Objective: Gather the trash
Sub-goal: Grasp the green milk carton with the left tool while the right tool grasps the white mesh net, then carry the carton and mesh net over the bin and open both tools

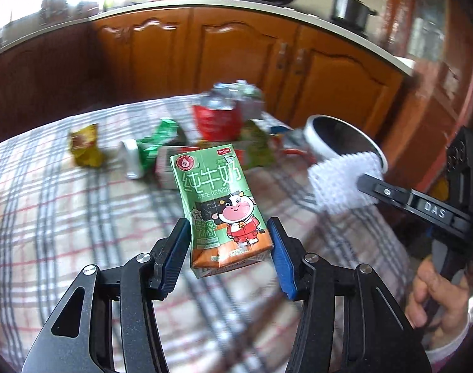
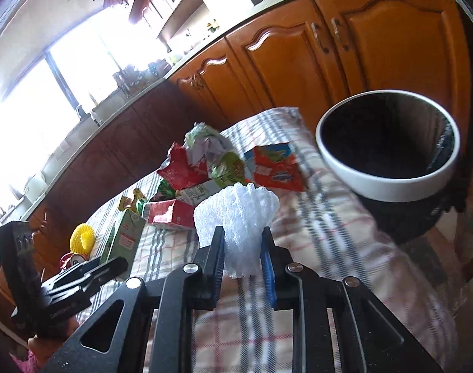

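My left gripper [image 1: 230, 239] is shut on a green milk carton [image 1: 219, 199] with a cartoon cow, held clear above the checked tablecloth [image 1: 65, 217]. In the right wrist view my right gripper [image 2: 241, 259] is shut on a white foam fruit net [image 2: 236, 214], lifted off the table. That net [image 1: 345, 180] also shows at the right of the left wrist view, in front of the white-rimmed bin [image 1: 345, 136]. The bin's dark mouth [image 2: 388, 143] stands at the table's far right edge. The left gripper and its carton [image 2: 121, 239] show at the lower left.
A pile of wrappers and cartons [image 2: 205, 168] lies mid-table: a red carton [image 2: 171, 214], an orange packet [image 2: 276, 168], a yellow foam net [image 2: 82, 237]. A red cup with crumpled foil [image 1: 217, 121] and a yellow wrapper [image 1: 85, 149] lie farther back. Wooden cabinets [image 1: 236, 52] stand behind.
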A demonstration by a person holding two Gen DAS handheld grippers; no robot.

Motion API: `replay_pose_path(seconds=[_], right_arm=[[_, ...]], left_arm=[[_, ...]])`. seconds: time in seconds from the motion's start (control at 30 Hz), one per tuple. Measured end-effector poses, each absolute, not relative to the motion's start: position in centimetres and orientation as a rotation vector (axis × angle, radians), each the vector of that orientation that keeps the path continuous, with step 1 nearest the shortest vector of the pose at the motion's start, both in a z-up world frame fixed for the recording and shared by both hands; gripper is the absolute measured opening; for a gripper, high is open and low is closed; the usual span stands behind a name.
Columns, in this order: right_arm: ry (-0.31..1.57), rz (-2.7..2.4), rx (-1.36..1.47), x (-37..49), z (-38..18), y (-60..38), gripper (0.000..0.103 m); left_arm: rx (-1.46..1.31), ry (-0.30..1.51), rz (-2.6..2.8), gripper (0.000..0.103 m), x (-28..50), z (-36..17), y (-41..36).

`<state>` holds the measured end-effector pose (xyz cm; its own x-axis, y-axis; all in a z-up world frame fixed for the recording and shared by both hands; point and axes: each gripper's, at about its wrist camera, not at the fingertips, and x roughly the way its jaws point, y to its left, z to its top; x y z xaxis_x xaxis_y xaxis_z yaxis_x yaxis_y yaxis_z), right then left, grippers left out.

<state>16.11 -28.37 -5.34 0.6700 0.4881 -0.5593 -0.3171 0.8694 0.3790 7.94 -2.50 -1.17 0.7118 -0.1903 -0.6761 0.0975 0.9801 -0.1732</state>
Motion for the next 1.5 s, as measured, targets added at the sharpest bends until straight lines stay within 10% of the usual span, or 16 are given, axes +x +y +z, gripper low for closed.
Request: replay_pose_path(seconds=[1.5], right_arm=[[0.633,0.160,0.289,23.3,-2.7,-42.0,0.023]], left_arm=[[-0.001,0.809,-0.488,0.049,21.8,0.5,-19.9]])
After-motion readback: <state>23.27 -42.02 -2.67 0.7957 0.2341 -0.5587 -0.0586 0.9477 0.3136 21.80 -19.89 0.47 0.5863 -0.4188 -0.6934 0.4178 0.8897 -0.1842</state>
